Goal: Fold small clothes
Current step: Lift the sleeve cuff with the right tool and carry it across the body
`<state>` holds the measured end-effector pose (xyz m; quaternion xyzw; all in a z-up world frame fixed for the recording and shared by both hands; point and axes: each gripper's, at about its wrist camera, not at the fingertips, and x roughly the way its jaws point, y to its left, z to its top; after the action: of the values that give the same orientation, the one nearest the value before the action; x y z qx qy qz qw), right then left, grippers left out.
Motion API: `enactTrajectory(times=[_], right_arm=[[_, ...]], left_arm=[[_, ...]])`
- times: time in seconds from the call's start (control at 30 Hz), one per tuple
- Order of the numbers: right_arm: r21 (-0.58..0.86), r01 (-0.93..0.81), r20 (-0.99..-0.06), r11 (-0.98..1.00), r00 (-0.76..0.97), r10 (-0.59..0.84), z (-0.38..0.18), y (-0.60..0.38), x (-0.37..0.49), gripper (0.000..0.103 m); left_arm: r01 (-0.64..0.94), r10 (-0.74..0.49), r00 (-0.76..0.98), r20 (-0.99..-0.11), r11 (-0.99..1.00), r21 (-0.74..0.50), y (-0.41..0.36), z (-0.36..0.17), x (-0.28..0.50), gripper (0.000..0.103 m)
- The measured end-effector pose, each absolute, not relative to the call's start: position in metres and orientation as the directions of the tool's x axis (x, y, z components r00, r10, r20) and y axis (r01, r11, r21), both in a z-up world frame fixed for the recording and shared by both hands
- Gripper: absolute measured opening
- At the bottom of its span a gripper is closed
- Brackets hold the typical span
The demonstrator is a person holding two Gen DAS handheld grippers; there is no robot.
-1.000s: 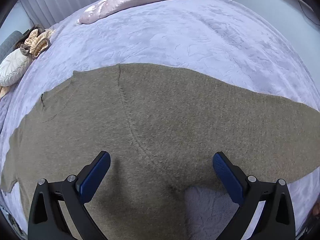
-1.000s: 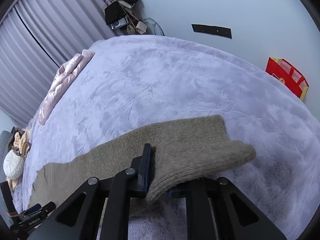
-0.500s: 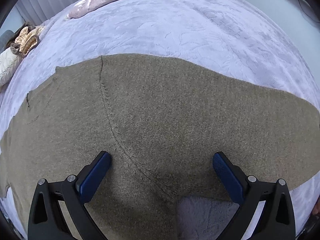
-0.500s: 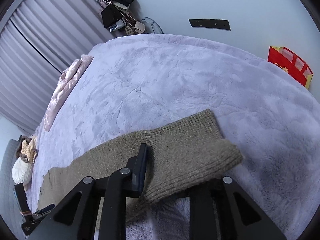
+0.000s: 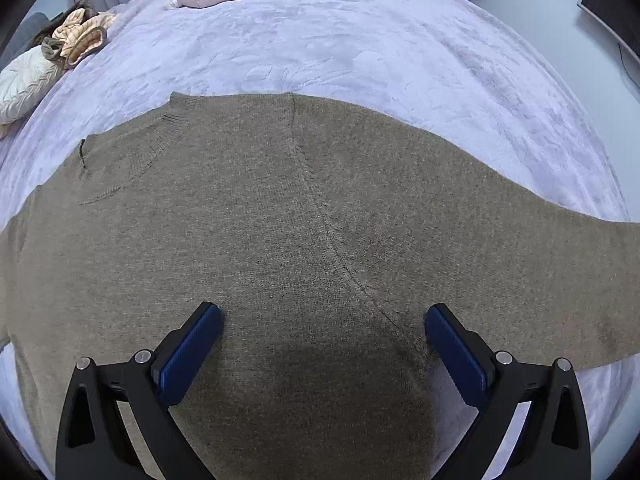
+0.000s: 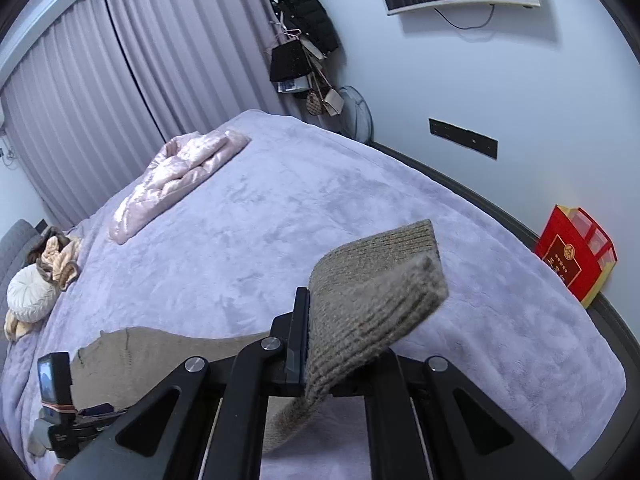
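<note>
A brown knit sweater lies flat on the lilac bed, collar to the upper left and one sleeve running off to the right. My left gripper hovers open just above the sweater's body near the armpit seam, blue pads wide apart and holding nothing. In the right wrist view, the ribbed sleeve cuff is lifted off the bed. My right gripper is closing on it, with the cuff pinched between the jaws and folding over the right finger. The sweater body stays flat at lower left.
A pink quilt lies at the bed's far side. A white cushion and plush items sit at the far left. A red bag stands on the floor by the wall. Clothes hang on a rack beside the curtains.
My right gripper has risen and carried the sleeve cuff up off the bed, tilting toward the wall. My left gripper has shifted a little sideways over the sweater and stays open.
</note>
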<state>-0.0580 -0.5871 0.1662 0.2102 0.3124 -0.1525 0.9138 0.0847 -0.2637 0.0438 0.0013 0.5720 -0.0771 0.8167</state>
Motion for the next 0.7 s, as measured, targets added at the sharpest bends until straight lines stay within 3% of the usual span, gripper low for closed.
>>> enactTrajectory(times=[0.3,0.7], right_arm=[[0.258,0.287,-0.576,0.923,0.812,-0.092,0.224,-0.516,-0.036,0.007],[0.171,0.140,-0.589,0.975,0.808,-0.013,0.241,-0.391,0.008,0.007]], left_arm=[[0.066,-0.117,0.360,-0.926,0.993,-0.100,-0.209,0.054,0.077,0.103],[-0.025,-0.095,0.362,-0.927,0.993,-0.112,-0.117,0.042,0.067,0.103]])
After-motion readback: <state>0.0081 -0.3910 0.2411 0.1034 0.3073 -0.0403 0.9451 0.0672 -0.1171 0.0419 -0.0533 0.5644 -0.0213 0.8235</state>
